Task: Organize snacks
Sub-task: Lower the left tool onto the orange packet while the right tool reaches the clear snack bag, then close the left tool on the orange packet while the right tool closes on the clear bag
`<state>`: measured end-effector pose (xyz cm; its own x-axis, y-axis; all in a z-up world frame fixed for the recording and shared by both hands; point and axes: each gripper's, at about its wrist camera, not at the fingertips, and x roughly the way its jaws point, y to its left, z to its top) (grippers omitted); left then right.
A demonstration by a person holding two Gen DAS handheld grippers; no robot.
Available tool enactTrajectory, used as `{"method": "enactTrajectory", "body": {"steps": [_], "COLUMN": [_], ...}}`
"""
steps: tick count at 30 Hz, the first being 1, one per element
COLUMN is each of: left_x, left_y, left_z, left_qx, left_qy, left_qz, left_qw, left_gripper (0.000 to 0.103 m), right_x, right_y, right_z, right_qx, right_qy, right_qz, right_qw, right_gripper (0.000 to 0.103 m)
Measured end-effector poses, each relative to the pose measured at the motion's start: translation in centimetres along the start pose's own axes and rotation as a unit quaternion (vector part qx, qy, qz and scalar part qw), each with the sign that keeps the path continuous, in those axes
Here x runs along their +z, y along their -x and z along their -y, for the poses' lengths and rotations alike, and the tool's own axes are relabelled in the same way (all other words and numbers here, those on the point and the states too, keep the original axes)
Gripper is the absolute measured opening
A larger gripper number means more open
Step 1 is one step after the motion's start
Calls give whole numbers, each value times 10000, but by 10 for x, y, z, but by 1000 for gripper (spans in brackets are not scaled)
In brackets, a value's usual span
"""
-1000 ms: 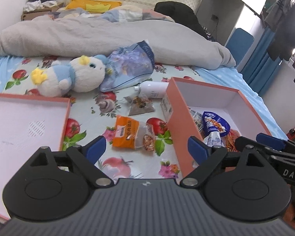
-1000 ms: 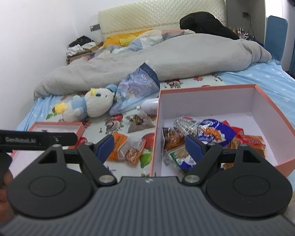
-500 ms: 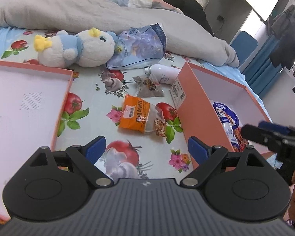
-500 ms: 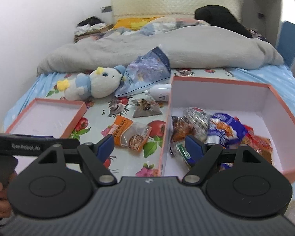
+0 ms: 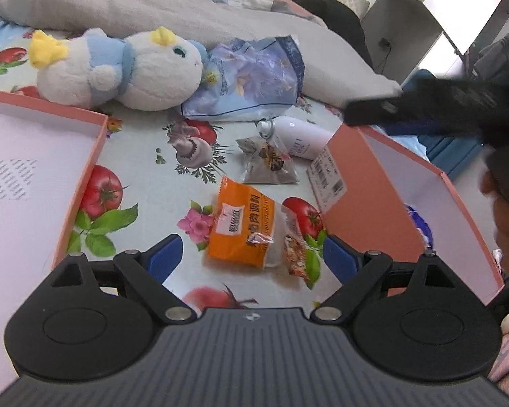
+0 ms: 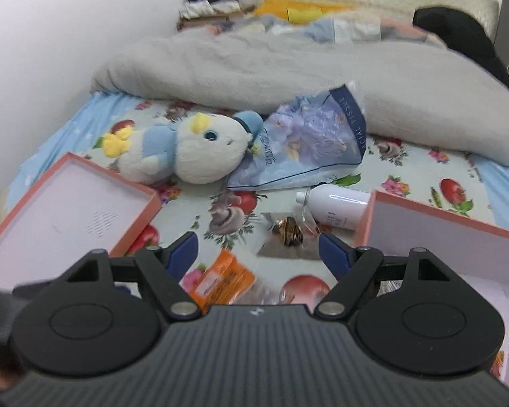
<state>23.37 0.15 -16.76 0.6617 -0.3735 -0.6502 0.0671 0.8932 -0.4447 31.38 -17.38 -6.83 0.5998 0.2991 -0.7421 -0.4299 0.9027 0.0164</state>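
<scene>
The left gripper (image 5: 249,256) hangs with jaws wide and empty; the orange snack packet (image 5: 242,227) lies on the bed between them at 12 o'clock. The right gripper (image 6: 258,249), jaws wide, frames a clear triangular snack pouch (image 6: 286,237) at 1 o'clock.

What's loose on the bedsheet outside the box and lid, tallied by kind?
Snack packets: 2, the orange packet and the clear triangular packet
Plush toys: 1, plush bird
Tissue packs: 1, blue tissue pack
Bottles: 1, white bottle
Total: 5
</scene>
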Motion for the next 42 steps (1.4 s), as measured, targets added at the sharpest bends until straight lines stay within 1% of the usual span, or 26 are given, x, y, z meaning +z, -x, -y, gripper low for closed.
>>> {"method": "enactTrajectory", "body": {"steps": [2,4,8,12,15,18,19,20,21,23,29,31,33,34,36,37,38,40,42], "left_x": [3,4,6,9,11,12,12,11,11,9,7,6,5,5,5,5,5,5,5], "left_y": [-11,-18,-35,-52,-62,-70,-73,-76,-78,-83,-88,-89,-89,-89,-89,-89,-88,-85,-82], "left_z": [-3,-7,-12,-18,-17,-18,-18,-18,-17,-16,-13,-13,-12,-12,-11,-11,-12,-11,-10], "left_qx": [32,-12,-41,-142,-108,-160,-142,-148,-160,-97,-11,-28,-36,-31,-85,-134,-168,-203,-207], "left_qy": [-46,-98,-319,-423,-488,-507,-522,-536,-538,-592,-769,-747,-715,-722,-689,-627,-575,-563,-583], "left_qz": [-62,-58,-133,-211,-193,-216,-229,-257,-306,-363,-396,-413,-408,-409,-433,-462,-481,-457,-415], "left_qw": [10000,9999,9994,9988,9986,9984,9983,9981,9980,9975,9962,9963,9966,9965,9967,9969,9970,9972,9972], "left_gripper": [92,92,91,89,89,89,88,83,76,71,68,64,62,62,57,55,52,47,41], "right_x": [10,19,29,33,34,31,30,29,29,26,23,21,19,17,15,16,15,14,12], "right_y": [-26,-49,-81,-118,-139,-155,-159,-162,-164,-170,-178,-181,-183,-183,-183,-182,-180,-175,-170], "right_z": [5,7,4,10,8,10,11,13,16,20,23,23,24,24,25,25,23,19,18], "right_qx": [-41,-101,-116,-197,-396,-606,-680,-766,-797,-720,-709,-713,-743,-781,-824,-860,-901,-946,-905], "right_qy": [21,38,264,216,368,527,571,547,498,350,104,34,0,-13,-96,-123,-127,-69,-134], "right_qz": [-299,-616,-863,-1235,-1377,-1527,-1546,-1537,-1536,-1607,-1639,-1676,-1673,-1647,-1589,-1569,-1534,-1468,-1451], "right_qw": [9995,9980,9959,9919,9890,9850,9840,9836,9837,9837,9839,9833,9831,9833,9838,9838,9840,9846,9852], "right_gripper": [80,79,78,78,78,78,78,78,78,79,80,79,79,77,76,73,69,65,63]}}
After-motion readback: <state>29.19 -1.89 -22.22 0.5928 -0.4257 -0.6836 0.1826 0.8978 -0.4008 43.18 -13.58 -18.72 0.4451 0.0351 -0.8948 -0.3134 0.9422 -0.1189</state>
